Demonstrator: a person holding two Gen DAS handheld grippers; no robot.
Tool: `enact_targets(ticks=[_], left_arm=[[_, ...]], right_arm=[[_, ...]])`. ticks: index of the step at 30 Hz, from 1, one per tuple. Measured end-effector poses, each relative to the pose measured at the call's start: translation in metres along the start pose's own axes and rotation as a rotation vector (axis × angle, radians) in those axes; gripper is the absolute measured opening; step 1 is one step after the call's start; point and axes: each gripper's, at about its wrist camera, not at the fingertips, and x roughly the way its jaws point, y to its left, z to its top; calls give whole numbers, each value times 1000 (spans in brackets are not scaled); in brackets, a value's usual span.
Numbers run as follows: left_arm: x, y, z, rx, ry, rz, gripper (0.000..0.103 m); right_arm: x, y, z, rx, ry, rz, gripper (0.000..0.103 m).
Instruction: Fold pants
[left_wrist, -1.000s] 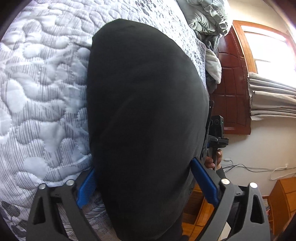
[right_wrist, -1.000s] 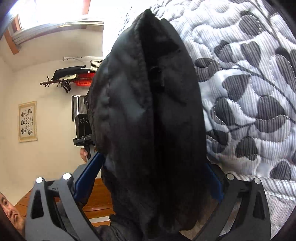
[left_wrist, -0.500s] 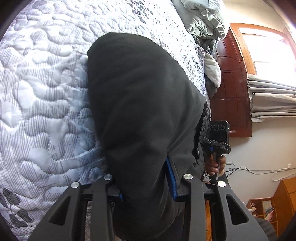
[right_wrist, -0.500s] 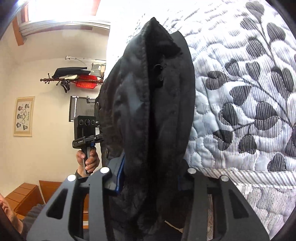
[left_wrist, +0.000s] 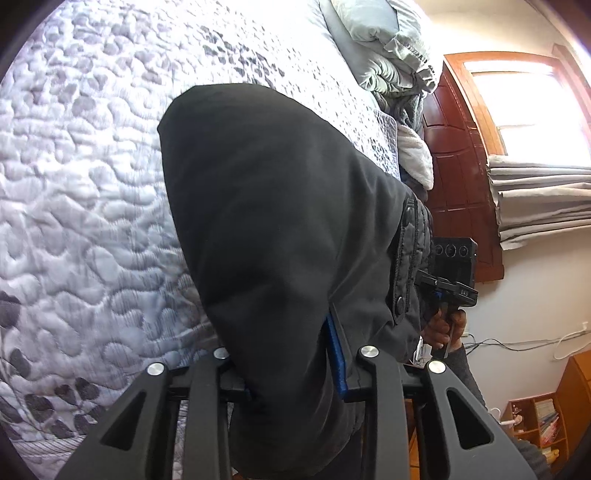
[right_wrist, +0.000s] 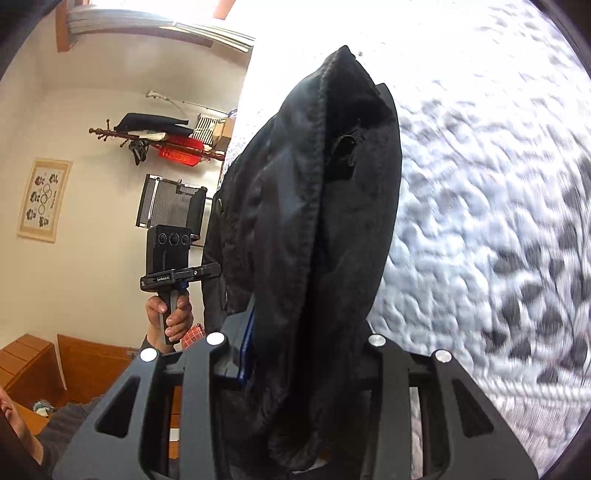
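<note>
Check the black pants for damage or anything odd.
On the black fabric pants, the right wrist view shows a small ragged tuft or hole near the top fold, exposing fuzzy lining; nothing else stands out.

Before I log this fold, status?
Left tongs and right tongs just closed, clamped on black pants. Pants held over quilt. Nothing blocking.

left wrist view: set just behind the left gripper (left_wrist: 291, 369), aimed forward and down along the fingers, very near the black pants (left_wrist: 280, 229), quilted bed (left_wrist: 85, 206) beyond. right wrist view: likewise behind the right gripper (right_wrist: 306, 354), same downward tilt, equally close. shared: pants, bed, and each opposite gripper in its hand.
</note>
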Motion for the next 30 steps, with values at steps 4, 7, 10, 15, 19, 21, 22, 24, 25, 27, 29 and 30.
enact_targets(ticks=[4, 7, 10, 15, 19, 21, 22, 24, 25, 27, 29, 30], left_arm=[[-35, 7, 28, -3, -50, 25, 30], [-57, 23, 55, -19, -67, 42, 30], [-74, 46, 82, -53, -77, 63, 30], [-87, 89, 125, -103, -70, 81, 30], [-85, 122, 146, -144, -58, 78, 30], [-81, 137, 152, -161, -42, 89, 30], [-78, 141, 154, -164, -36, 89, 30], [-76, 146, 156, -158, -33, 73, 31], [-75, 148, 157, -151, -32, 68, 31], [-71, 147, 158, -140, -32, 64, 32], [-71, 150, 156, -136, -41, 59, 34], [-71, 151, 154, -135, -47, 56, 36]], right_arm=[[24, 23, 47, -38, 9, 0, 35], [49, 35, 83, -48, 22, 2, 35], [79, 40, 118, -48, 43, -3, 35], [127, 34, 166, -34, 80, -19, 35], [152, 12, 183, -10, 105, -23, 35], [166, 3, 190, 10, 121, -34, 35], [169, -4, 191, 22, 124, -37, 35], [171, -20, 187, 47, 131, -31, 36], [171, -26, 184, 55, 135, -30, 37], [172, -32, 181, 66, 139, -22, 38], [171, -38, 178, 74, 140, -18, 43], [170, -42, 177, 81, 138, -21, 45]])
